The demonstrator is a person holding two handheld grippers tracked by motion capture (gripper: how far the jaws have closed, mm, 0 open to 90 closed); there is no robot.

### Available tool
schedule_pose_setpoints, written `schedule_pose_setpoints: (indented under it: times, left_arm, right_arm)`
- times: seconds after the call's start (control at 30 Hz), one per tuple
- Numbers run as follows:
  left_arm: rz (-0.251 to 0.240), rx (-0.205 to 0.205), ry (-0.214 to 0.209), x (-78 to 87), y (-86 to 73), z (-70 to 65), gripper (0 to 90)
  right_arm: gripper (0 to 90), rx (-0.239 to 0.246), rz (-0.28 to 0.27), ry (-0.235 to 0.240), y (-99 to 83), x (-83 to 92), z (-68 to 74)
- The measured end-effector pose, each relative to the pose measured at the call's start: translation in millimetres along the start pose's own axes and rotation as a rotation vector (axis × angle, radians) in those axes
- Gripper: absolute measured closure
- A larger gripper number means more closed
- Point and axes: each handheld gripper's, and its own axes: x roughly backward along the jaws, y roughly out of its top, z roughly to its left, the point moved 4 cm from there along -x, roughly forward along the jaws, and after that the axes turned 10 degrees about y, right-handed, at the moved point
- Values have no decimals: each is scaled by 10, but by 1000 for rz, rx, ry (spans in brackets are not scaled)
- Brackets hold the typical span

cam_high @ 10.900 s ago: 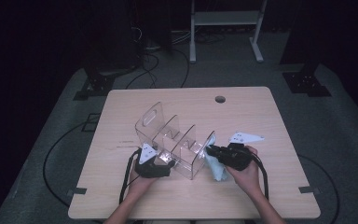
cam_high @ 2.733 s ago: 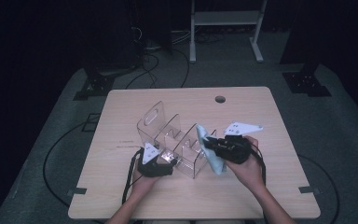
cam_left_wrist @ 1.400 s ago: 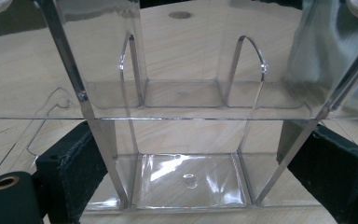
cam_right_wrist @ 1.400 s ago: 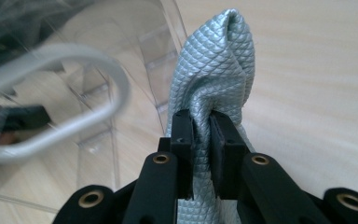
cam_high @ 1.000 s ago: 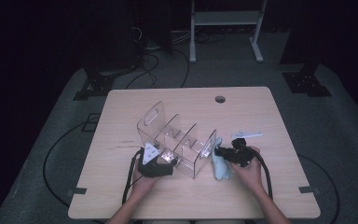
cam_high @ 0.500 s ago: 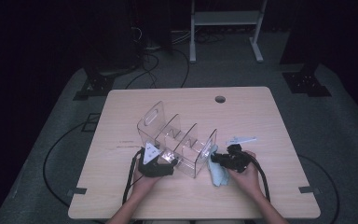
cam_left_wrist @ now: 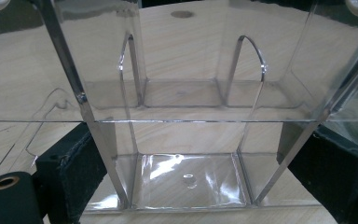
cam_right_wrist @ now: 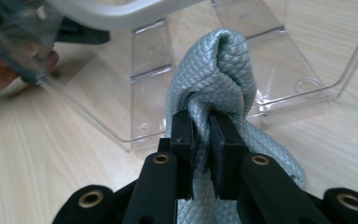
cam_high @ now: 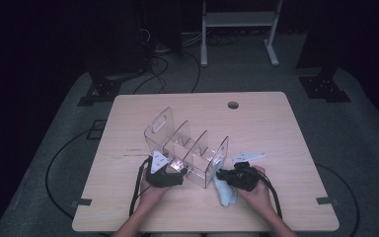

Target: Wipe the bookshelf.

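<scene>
Right gripper view shows the cloth very clearly: it is pale blue-grey, with a fine quilted pattern of small diamonds, and it is soft and bunched into a rounded fold that stands up above the jaws. The right gripper has its two black jaws pressed tightly together on this fold, so the cloth is pinched between them, and the rest of it hangs down under the gripper to the desk. Just behind the fold is the clear organizer, a transparent plastic box with thin dividers and a flat bottom.

High view shows the cloth as a small light blue heap on the desk, just beside the near right corner of the clear organizer, under the right gripper.

Left gripper view shows the clear organizer between the wide-apart jaws of the left gripper, which press against its two outer walls. The compartments are glossy, with bright reflections on the bottom.
</scene>
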Motion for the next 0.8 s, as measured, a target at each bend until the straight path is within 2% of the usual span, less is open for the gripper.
schedule_pose_setpoints:
  times: [0.13, 0.27, 0.4, 0.53, 0.63, 0.73, 0.8]
  left_arm:
    - [1, 2, -2, -4, 7, 11, 78]
    - [0, 6, 4, -3, 8, 27, 78]
    - [0, 7, 6, 0, 8, 31, 78]
    - [-1, 7, 7, -1, 7, 31, 79]
    - [-1, 6, 7, -1, 8, 32, 79]
    - [-2, 7, 7, 0, 9, 33, 79]
    - [-1, 7, 8, 1, 9, 36, 78]
  right_arm:
    - [803, 5, -4, 8, -28, -31, 32]
    - [802, 30, 20, 54, -96, -103, 189]
    - [802, 39, 35, 68, -128, -136, 278]
    - [803, 71, 0, 69, -64, -70, 401]
    - [803, 81, -64, 86, 13, 21, 484]
    - [803, 106, -76, 76, 35, 42, 517]
    - [803, 98, -76, 88, 20, 29, 512]
